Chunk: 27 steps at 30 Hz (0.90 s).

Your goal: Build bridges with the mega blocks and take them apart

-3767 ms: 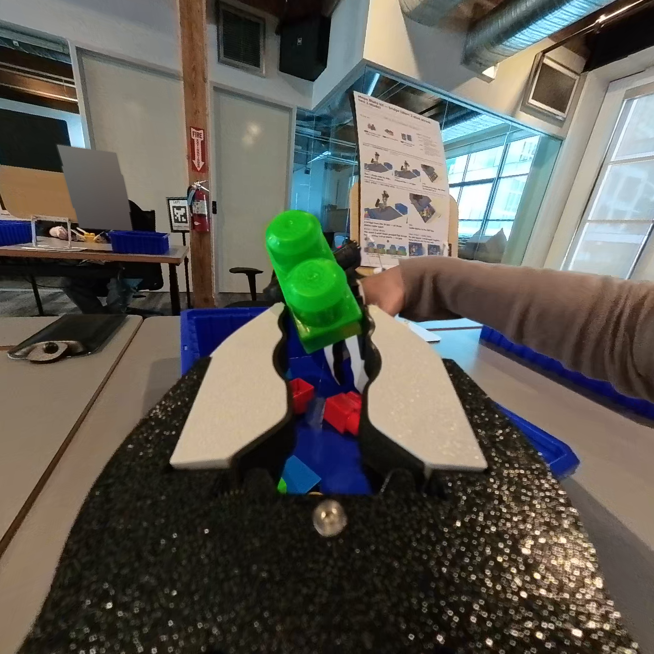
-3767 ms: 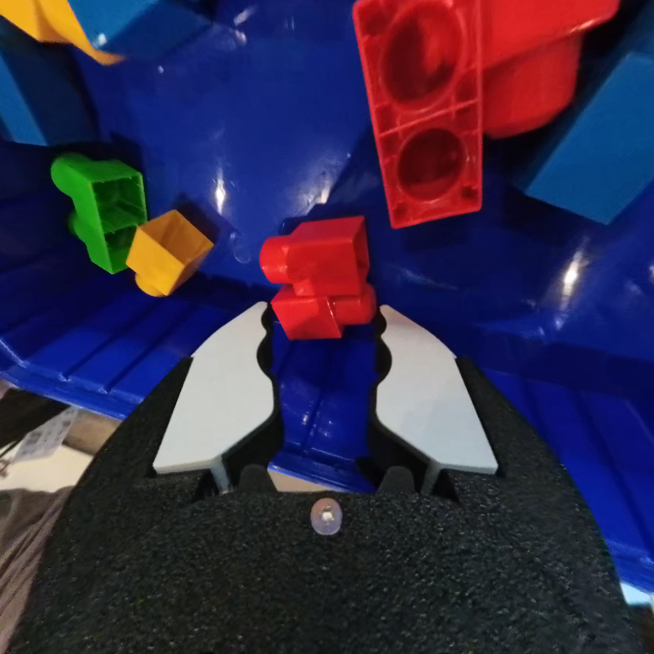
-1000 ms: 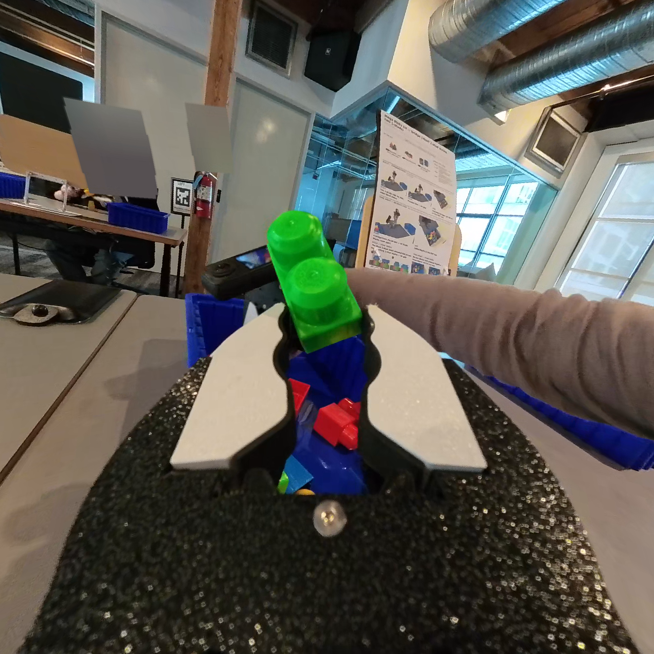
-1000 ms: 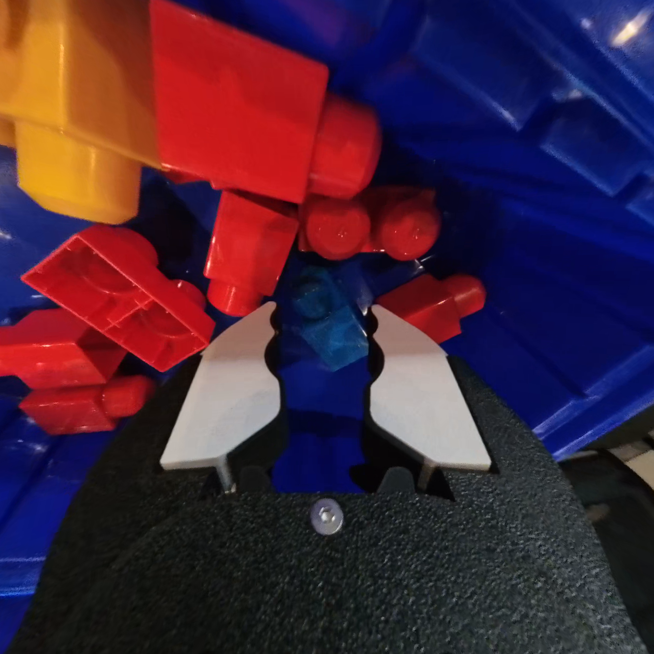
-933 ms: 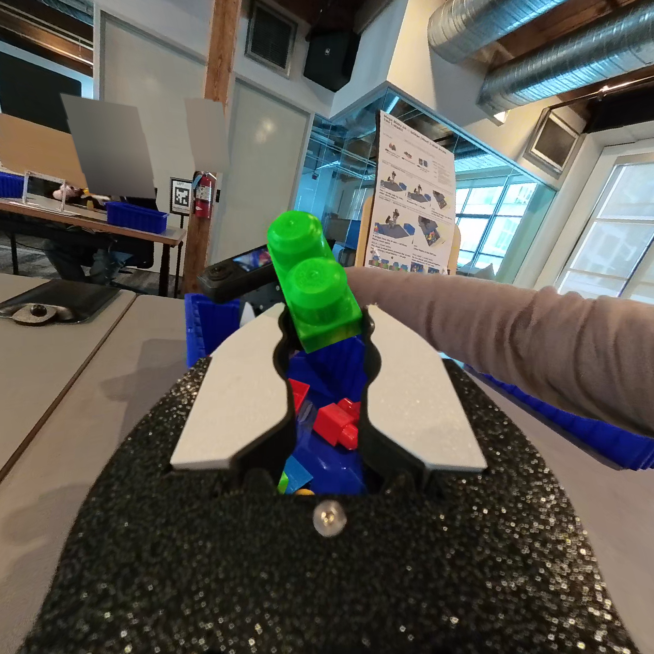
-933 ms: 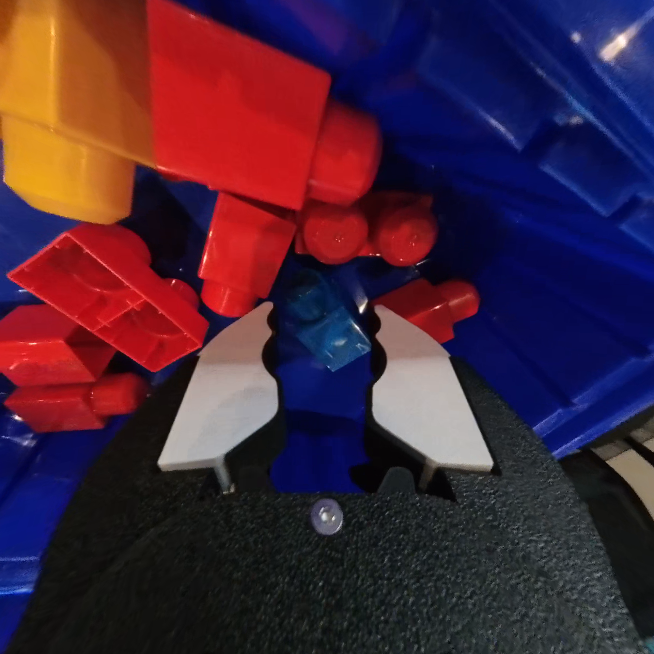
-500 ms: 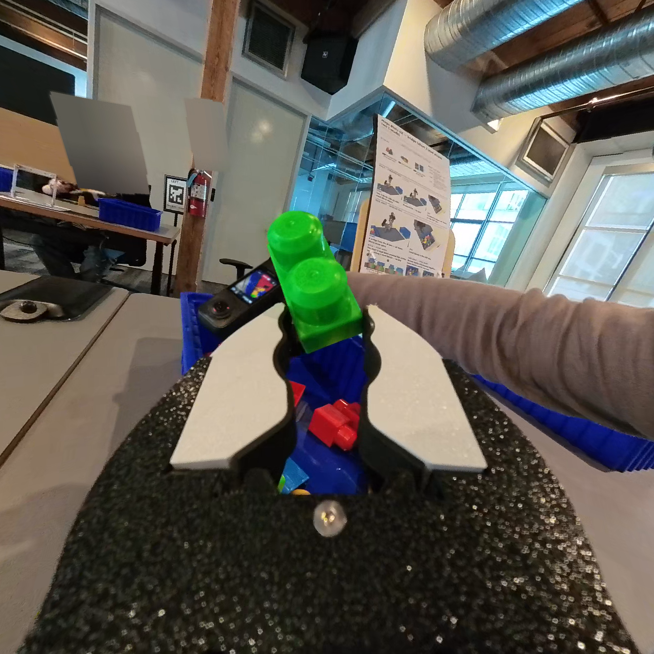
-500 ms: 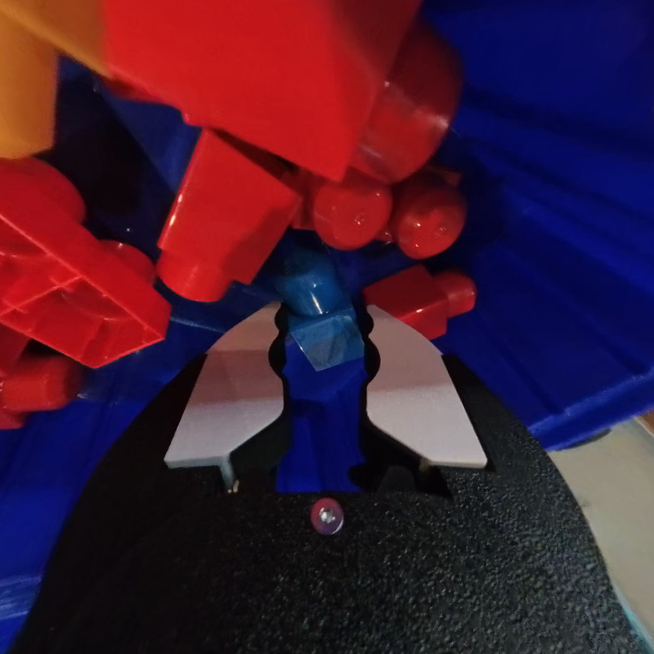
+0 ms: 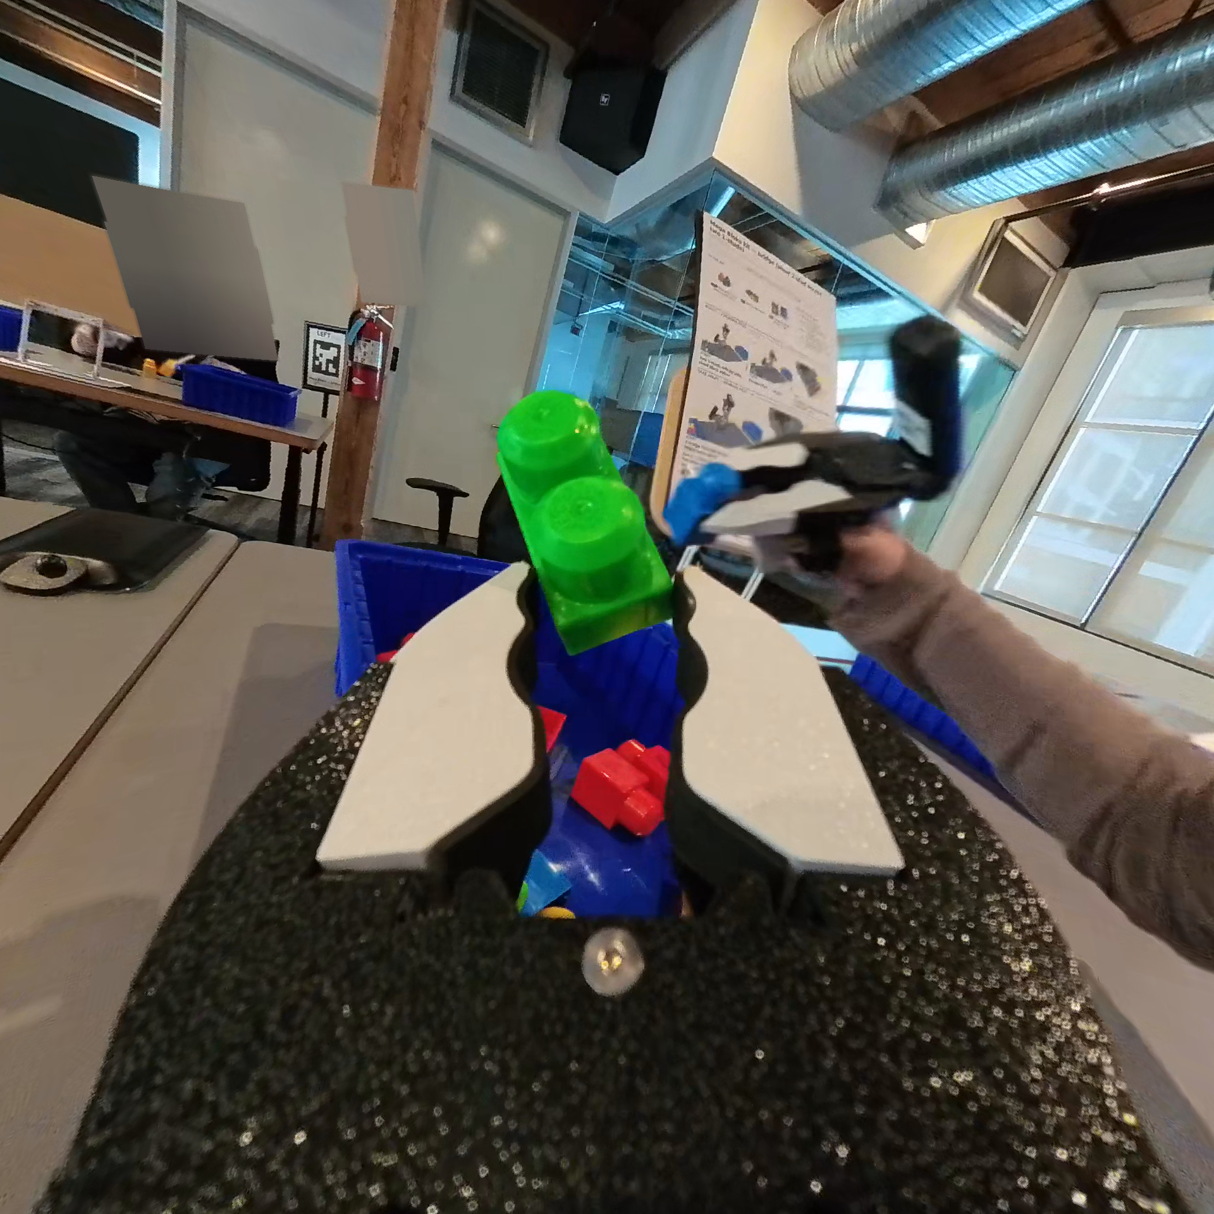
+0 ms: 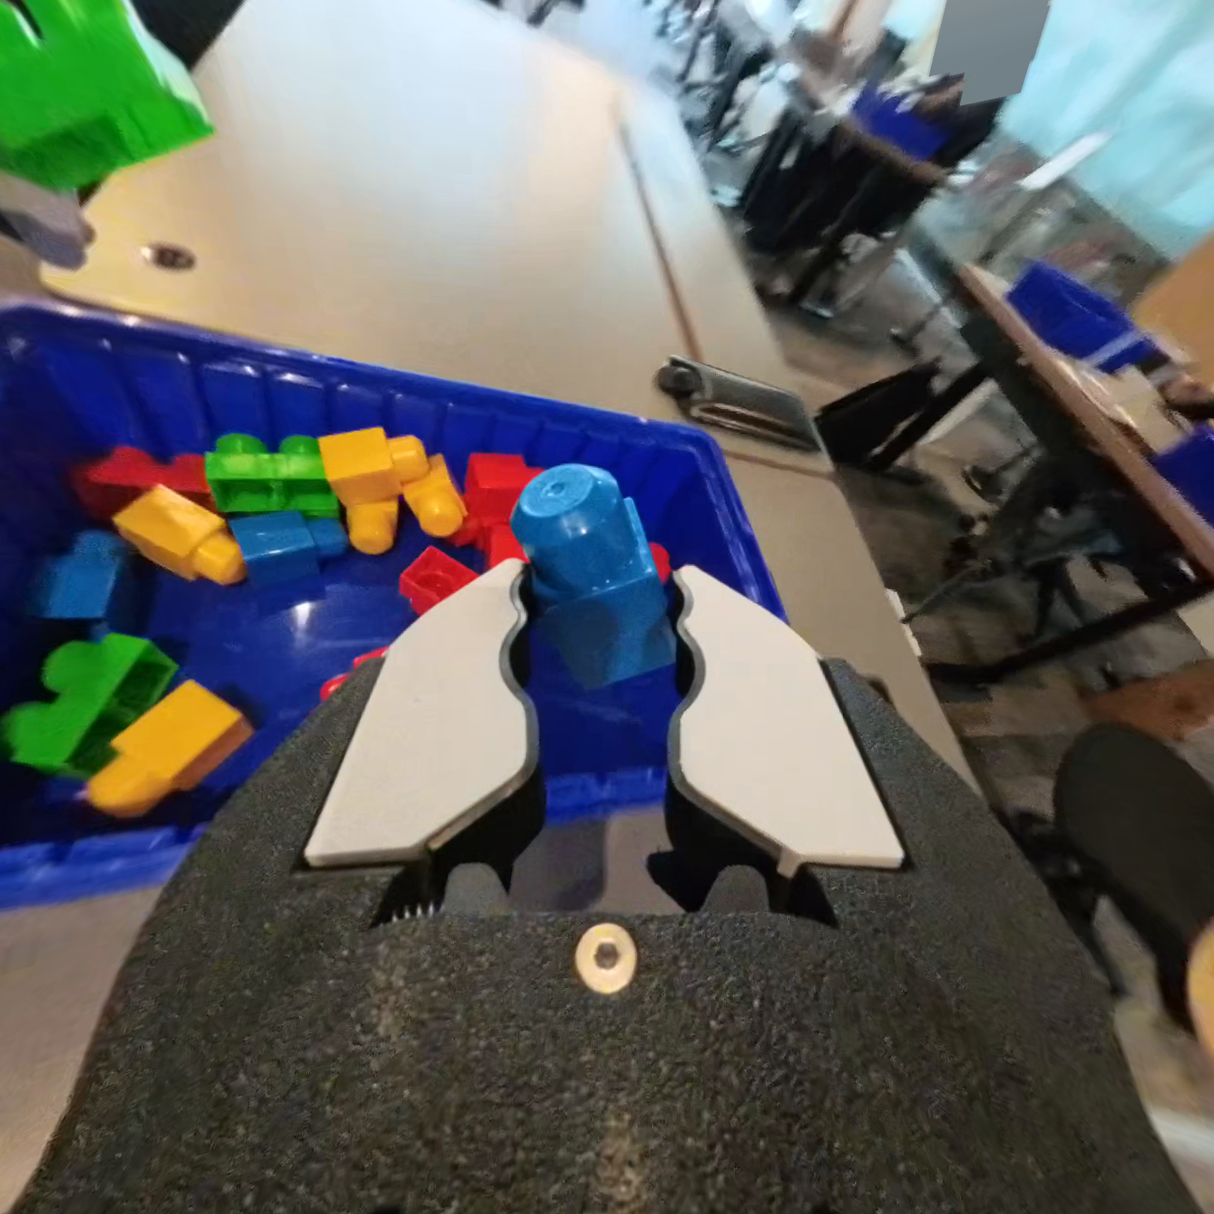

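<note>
My left gripper (image 9: 601, 588) is shut on a green two-stud block (image 9: 581, 519) and holds it tilted above the blue bin (image 9: 407, 591). My right gripper (image 10: 598, 578) is shut on a blue block (image 10: 588, 565) and holds it above the right end of the blue bin (image 10: 394, 401). In the left wrist view the right gripper (image 9: 696, 509) shows up high at the right, above the bin, with the blue block (image 9: 699, 493) at its tips. The green block (image 10: 85, 98) shows at the top left of the right wrist view.
The bin holds several loose red, yellow, green and blue blocks (image 10: 276, 486). A red block (image 9: 624, 785) lies in the bin below my left gripper. A person's sleeved arm (image 9: 1025, 716) reaches in from the right. An instruction poster (image 9: 755, 355) stands behind. A grey table (image 10: 420, 197) extends beyond the bin. One gripper's finger ends stand about 25 cm off the other's.
My right gripper closed on the blue block down in the bin and lifted it out, well above the bin. My left gripper keeps holding the green block nearly still.
</note>
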Each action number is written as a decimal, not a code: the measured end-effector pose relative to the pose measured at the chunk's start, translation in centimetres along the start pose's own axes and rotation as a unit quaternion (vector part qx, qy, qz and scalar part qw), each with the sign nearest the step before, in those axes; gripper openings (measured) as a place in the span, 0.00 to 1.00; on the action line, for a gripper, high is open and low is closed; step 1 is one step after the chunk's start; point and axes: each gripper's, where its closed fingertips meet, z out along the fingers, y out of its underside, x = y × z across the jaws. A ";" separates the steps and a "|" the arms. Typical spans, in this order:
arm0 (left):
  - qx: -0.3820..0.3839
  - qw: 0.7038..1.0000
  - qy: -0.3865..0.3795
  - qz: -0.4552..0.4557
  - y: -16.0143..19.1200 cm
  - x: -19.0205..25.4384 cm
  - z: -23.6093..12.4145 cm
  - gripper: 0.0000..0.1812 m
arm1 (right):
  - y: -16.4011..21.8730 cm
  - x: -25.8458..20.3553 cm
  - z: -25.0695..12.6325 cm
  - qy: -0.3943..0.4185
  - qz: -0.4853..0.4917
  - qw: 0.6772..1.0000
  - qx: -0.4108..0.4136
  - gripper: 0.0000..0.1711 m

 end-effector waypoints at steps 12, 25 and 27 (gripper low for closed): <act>-0.009 1.000 -0.006 0.012 0.2 0.1 0.2 0.21 | 18.4 -6.4 -6.8 -0.040 0.284 0.958 -0.028 0.23; -0.009 1.000 -0.002 0.011 0.2 0.1 0.2 0.21 | 20.7 -9.4 -4.9 -0.124 0.269 0.953 -0.068 0.24; -0.009 1.000 -0.001 0.010 0.2 0.1 0.2 0.21 | 20.7 -9.4 -5.0 -0.128 0.267 0.953 -0.065 0.24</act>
